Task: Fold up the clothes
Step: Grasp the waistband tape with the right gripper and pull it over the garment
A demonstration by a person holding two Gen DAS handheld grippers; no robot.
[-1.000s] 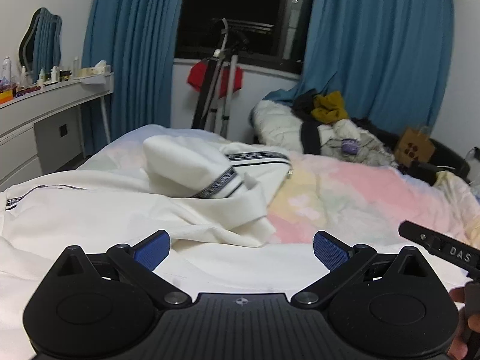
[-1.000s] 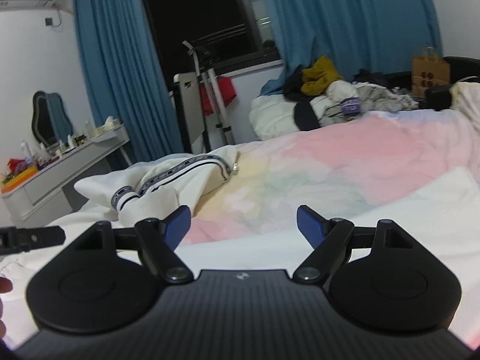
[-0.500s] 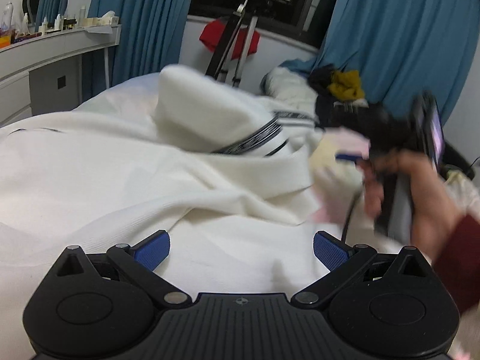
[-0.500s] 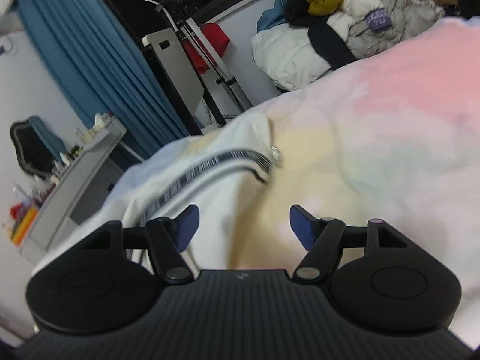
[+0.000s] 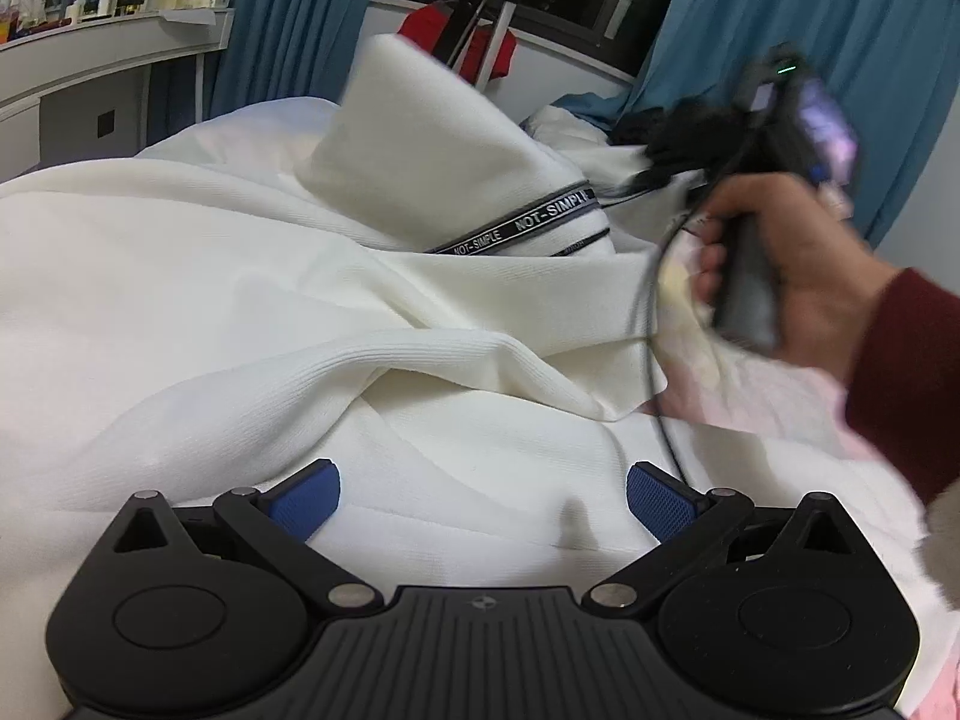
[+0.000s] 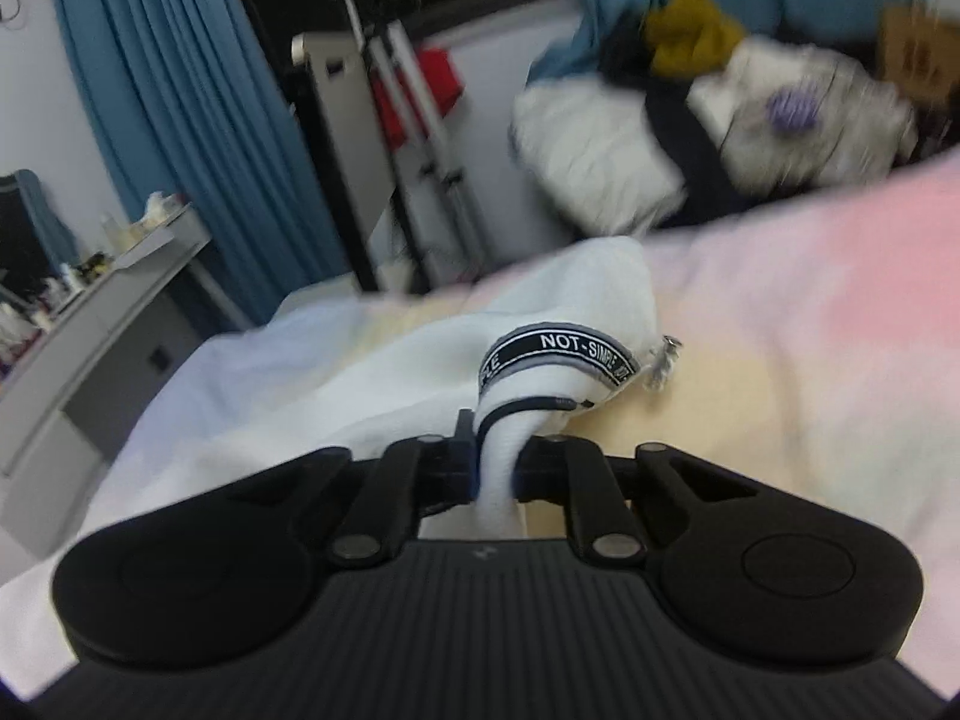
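Note:
A white ribbed garment (image 5: 252, 300) with a black "NOT-SIMPLE" band (image 5: 528, 222) lies crumpled on the bed. My left gripper (image 5: 483, 501) is open and empty, low over the garment's near folds. My right gripper (image 6: 497, 471) is shut on a bunched end of the white garment (image 6: 540, 354) near the band. In the left wrist view the right gripper (image 5: 666, 171) is held by a hand in a red sleeve at the garment's far right end, where its jaws are blurred.
The bed has a pastel pink and yellow cover (image 6: 810, 372). A pile of clothes (image 6: 708, 114) lies behind the bed under blue curtains (image 6: 180, 90). A grey dresser (image 6: 78, 336) with bottles stands at the left. A folded rack (image 6: 384, 138) stands by the window.
My right gripper has moved forward to the garment's banded end and shut on it. My left gripper has moved closer and lower over the garment and stays open.

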